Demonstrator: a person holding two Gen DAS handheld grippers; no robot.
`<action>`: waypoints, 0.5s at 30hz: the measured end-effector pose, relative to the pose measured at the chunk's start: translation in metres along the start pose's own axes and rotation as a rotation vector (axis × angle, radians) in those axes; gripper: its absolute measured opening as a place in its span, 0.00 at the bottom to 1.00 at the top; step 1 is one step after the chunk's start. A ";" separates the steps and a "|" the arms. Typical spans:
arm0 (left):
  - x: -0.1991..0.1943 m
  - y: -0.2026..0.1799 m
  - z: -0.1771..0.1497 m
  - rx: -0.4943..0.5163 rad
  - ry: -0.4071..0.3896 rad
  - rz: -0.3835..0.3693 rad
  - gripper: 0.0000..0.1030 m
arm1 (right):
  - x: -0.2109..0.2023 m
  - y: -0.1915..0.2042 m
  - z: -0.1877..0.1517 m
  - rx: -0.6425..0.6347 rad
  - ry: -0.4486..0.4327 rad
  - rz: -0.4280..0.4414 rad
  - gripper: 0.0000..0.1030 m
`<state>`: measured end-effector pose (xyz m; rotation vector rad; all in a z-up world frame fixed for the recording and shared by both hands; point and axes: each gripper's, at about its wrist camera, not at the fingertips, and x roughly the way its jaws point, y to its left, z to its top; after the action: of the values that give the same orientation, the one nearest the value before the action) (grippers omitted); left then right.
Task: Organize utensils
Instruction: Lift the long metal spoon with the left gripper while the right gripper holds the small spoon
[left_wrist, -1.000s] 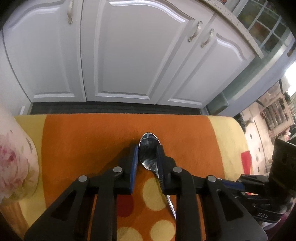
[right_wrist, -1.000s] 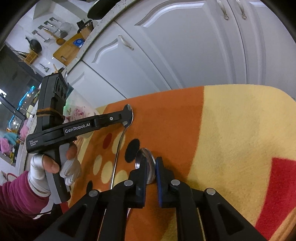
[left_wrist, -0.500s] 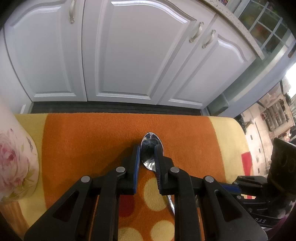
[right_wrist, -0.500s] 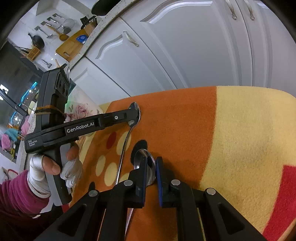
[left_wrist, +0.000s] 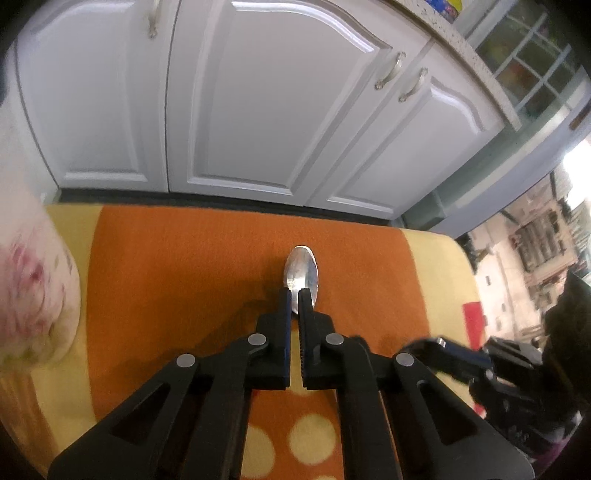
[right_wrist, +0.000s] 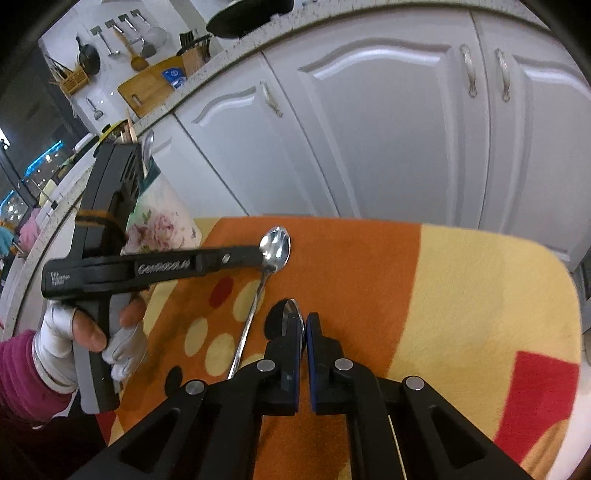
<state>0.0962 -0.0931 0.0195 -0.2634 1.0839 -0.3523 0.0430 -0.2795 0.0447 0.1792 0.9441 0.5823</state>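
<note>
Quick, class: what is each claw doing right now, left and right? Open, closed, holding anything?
Left claw: closed on the long-handled spoon, gripped at its bowl.
Right claw: closed on the second spoon, also at its bowl.

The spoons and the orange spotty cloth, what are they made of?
The long-handled spoon in the left gripper and the second spoon in the right gripper look like polished metal, likely steel: silvery, mirror-like reflections. The cloth looks like soft fleece or towel fabric, matte and fuzzy; which one is unclear.
</note>
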 end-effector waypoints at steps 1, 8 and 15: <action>-0.004 0.001 -0.001 -0.005 -0.005 0.000 0.02 | -0.002 0.000 0.001 0.000 -0.006 -0.002 0.03; -0.012 0.003 -0.004 -0.020 -0.015 0.003 0.01 | -0.009 0.006 0.009 -0.004 -0.031 -0.001 0.03; 0.006 0.005 0.004 -0.041 0.010 0.041 0.12 | -0.006 -0.002 0.005 0.018 -0.019 0.007 0.03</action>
<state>0.1030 -0.0910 0.0141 -0.2754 1.1060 -0.2959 0.0449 -0.2836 0.0506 0.2043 0.9306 0.5776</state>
